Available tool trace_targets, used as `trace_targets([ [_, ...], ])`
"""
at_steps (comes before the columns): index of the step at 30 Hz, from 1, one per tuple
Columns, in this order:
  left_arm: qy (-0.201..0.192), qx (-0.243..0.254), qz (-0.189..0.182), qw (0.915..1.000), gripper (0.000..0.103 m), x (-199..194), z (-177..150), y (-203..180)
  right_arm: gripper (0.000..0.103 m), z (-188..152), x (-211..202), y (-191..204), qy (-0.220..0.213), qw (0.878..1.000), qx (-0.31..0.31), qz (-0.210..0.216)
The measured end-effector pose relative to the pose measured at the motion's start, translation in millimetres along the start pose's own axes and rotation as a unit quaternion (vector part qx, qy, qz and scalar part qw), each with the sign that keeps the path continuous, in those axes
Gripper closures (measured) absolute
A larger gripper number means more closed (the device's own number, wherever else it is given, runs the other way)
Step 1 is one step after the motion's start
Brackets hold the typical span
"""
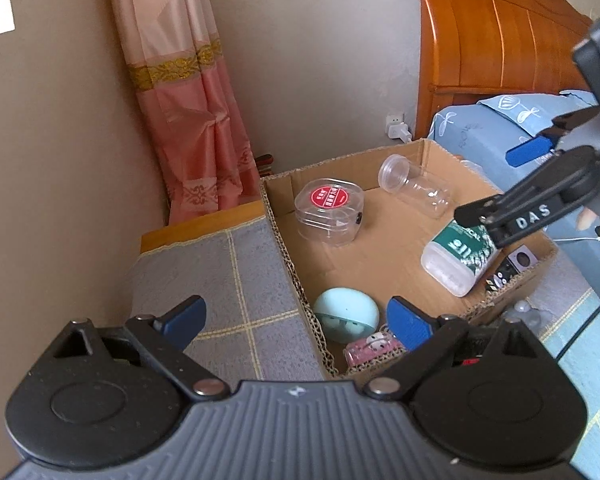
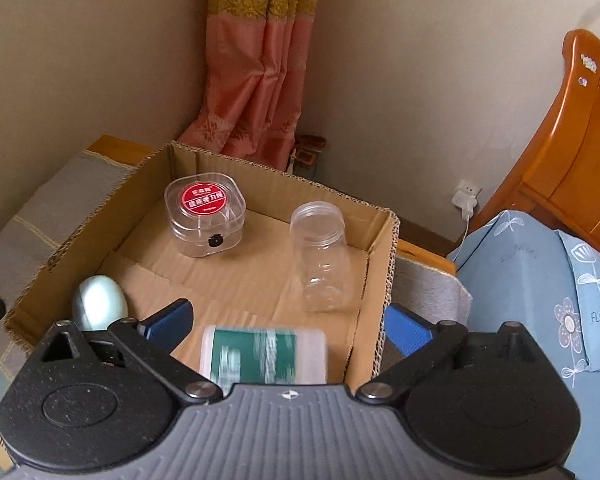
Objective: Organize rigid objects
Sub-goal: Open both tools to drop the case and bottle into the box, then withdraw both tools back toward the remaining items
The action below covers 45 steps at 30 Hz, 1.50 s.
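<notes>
Right gripper [image 2: 288, 324] spread wide, holding nothing, green-label bottle [image 2: 262, 356] blurred between fingers, cardboard box [image 2: 376, 264] below, left gripper [image 1: 296, 316] wide open at 9 o'clock, empty.

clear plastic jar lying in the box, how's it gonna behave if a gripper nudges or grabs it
The clear plastic jar lies on its side on the floor of the cardboard box, so a nudge would probably roll it. It looks empty and thin-walled, so likely light and may flex under a squeeze. Its smooth wall could slip between the pads.
</notes>
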<state>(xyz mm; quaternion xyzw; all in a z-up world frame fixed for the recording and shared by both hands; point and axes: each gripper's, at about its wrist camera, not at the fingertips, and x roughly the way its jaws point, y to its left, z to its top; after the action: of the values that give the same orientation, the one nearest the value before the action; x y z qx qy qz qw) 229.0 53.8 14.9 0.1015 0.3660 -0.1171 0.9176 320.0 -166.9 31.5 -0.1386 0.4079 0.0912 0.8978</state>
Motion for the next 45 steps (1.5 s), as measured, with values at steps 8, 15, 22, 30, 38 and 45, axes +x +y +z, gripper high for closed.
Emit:
trace_targets([
  [8, 0.008, 0.012, 0.006, 0.9999, 0.005, -21.9, -7.5, -8.6, 0.000, -31.7, -30.3, 12.5, -0.021, 1.000, -0.009, 0.001],
  [15, 0.002, 0.017, 0.013, 0.9998, 0.005, -48.8, -16.4, -18.2, 0.000, -63.2, -53.1, 20.3, -0.038, 0.999, -0.008, 0.002],
  [22, 0.011, 0.006, -0.009, 0.9999, 0.005, -55.3, -41.3, -35.5, 0.000, -103.2, -64.5, 23.7, -0.060, 0.998, 0.036, 0.004],
  [30, 0.000, -0.022, 0.016, 0.9996, 0.005, -50.7, -75.7, -45.1, 0.000, -145.2, -56.7, 29.9, -0.068, 0.994, 0.084, 0.008],
  [38, 0.018, -0.080, 0.021, 0.9964, 0.005, -38.7, -103.4, -37.1, 0.000, -142.8, -33.4, 35.0, -0.059, 0.992, 0.112, 0.017],
  [45, 0.035, -0.110, 0.010, 0.9933, 0.005, -29.7, -113.6, -30.6, 0.000, -138.6, -7.4, 38.7, -0.044, 0.991, 0.126, 0.007],
])
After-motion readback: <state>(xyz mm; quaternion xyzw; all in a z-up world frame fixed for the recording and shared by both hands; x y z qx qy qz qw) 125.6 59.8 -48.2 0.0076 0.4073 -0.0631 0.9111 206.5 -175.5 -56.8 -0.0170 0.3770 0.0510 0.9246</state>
